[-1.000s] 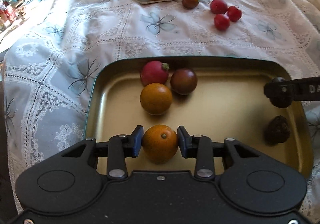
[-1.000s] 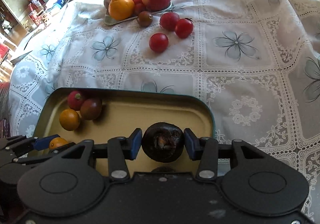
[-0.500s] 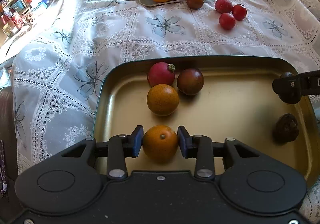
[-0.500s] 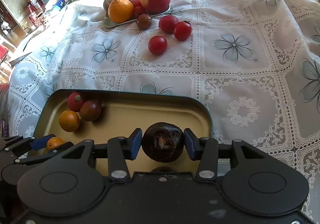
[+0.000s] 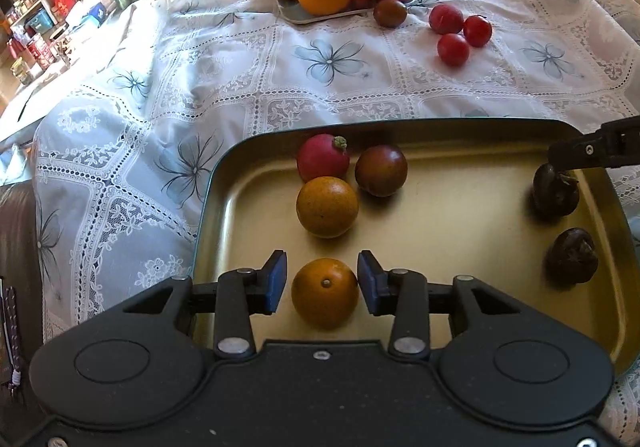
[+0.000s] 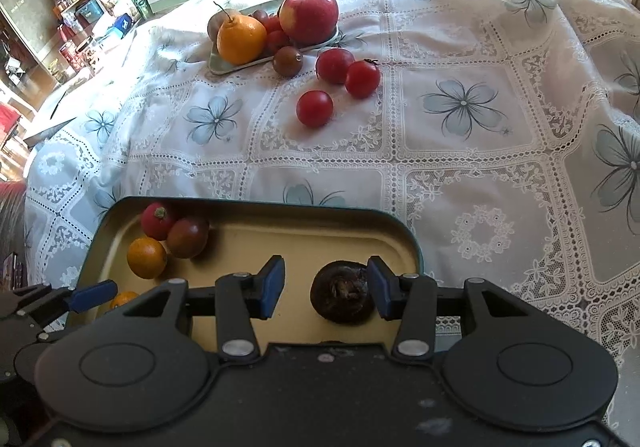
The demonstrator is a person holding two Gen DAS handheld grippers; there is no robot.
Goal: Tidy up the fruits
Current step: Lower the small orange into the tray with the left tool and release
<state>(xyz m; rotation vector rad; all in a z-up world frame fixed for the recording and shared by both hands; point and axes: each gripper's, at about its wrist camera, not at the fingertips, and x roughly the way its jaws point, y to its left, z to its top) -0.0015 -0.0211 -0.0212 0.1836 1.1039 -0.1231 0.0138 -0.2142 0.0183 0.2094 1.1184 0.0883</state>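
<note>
A gold tray [image 5: 460, 215] holds a red fruit [image 5: 322, 162], a dark tomato [image 5: 381, 170], an orange [image 5: 327, 206] and two dark water chestnuts [image 5: 554, 194] [image 5: 572, 256]. My left gripper [image 5: 322, 282] is open around a second small orange [image 5: 325, 292], which rests on the tray with gaps beside both pads. My right gripper [image 6: 326, 287] is open; a dark water chestnut [image 6: 343, 297] lies on the tray [image 6: 256, 243] against its right pad.
A small plate [image 6: 224, 65] at the far side carries an apple [image 6: 309, 15], a large orange [image 6: 241, 40] and smaller fruits. A dark tomato [image 6: 287, 61] and three red tomatoes [image 6: 315, 108] lie on the lace tablecloth [image 6: 460, 103]. Shelves stand far left.
Both grippers opened. The left let go of the small orange and the right let go of the dark water chestnut; both fruits now rest on the tray.
</note>
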